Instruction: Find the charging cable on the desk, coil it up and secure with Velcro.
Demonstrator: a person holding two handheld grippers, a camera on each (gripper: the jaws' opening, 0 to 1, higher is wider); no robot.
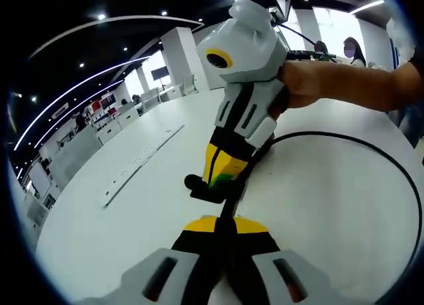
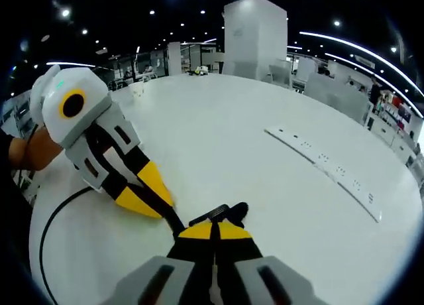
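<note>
Your desk is a broad, smooth white slab with a long white power strip recessed in it (wide bare surface lies beyond). The thin black charging cable curves in a wide loop across it. Your left gripper and right gripper, yellow-tipped, meet nose to nose; both sets of jaws are clamped together on the cable's end.
</note>
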